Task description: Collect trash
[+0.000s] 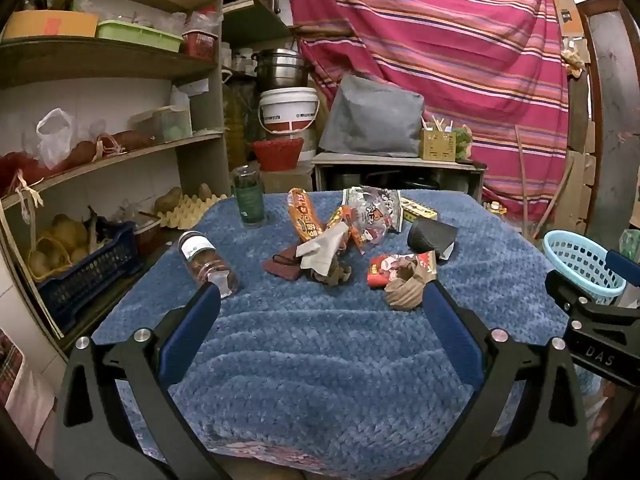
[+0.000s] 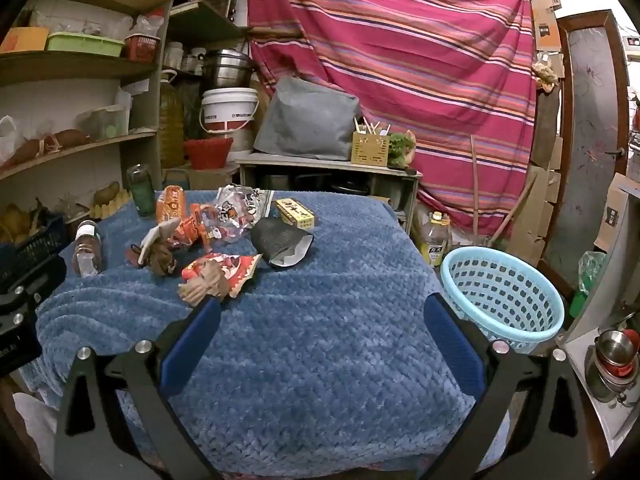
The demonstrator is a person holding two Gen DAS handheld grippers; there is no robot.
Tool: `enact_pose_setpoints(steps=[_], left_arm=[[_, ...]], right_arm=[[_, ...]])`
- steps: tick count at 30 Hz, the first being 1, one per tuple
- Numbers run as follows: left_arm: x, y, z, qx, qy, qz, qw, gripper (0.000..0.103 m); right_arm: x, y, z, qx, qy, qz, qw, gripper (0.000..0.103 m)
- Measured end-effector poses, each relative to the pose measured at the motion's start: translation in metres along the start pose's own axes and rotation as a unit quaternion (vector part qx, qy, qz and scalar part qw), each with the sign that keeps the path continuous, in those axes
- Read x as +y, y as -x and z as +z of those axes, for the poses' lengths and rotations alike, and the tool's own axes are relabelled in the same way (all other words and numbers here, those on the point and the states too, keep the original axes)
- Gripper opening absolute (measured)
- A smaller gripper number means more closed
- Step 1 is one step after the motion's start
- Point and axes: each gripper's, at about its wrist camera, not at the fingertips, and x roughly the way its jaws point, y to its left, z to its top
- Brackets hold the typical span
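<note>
Trash lies in a heap on the blue blanket-covered table (image 1: 320, 344): an orange snack wrapper (image 1: 303, 216), a white tissue (image 1: 324, 250), a clear printed bag (image 1: 374, 210), a red wrapper (image 1: 394, 270) with a crumpled brown paper (image 1: 404, 292) on it, and a black pouch (image 1: 432, 236). A light blue basket (image 2: 500, 292) stands off the table's right side. My left gripper (image 1: 320, 304) hovers open over the near part of the table, short of the heap. My right gripper (image 2: 322, 312) is open too, with nothing between its fingers, the red wrapper (image 2: 222, 268) just beyond its left fingertip.
A green bottle (image 1: 250, 200) stands and a clear jar (image 1: 208, 260) lies on the table's left. A yellow box (image 2: 296, 212) sits at the back. Shelves with crates and produce (image 1: 80, 160) line the left. A striped curtain (image 1: 440, 60) hangs behind. An oil bottle (image 2: 436, 244) stands by the basket.
</note>
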Motion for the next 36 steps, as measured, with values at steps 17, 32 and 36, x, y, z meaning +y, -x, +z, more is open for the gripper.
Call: enact_pose_setpoints(steps=[17,32,36], left_arm=[[-0.002,0.000,-0.001,0.002,-0.002,0.003,1.0000,0.098],[0.004,0.003,0.001,0.003,0.002,0.004,1.0000,0.098],[0.004,0.004,0.001,0.002,0.000,0.004,1.0000,0.098]], right_arm=[[-0.004,-0.007,-0.001,0.001,-0.004,0.000,1.000,0.099],[-0.005,-0.007,-0.001,0.001,-0.003,0.000,1.000,0.099],[-0.006,-0.006,-0.001,0.002,-0.003,0.000,1.000,0.099]])
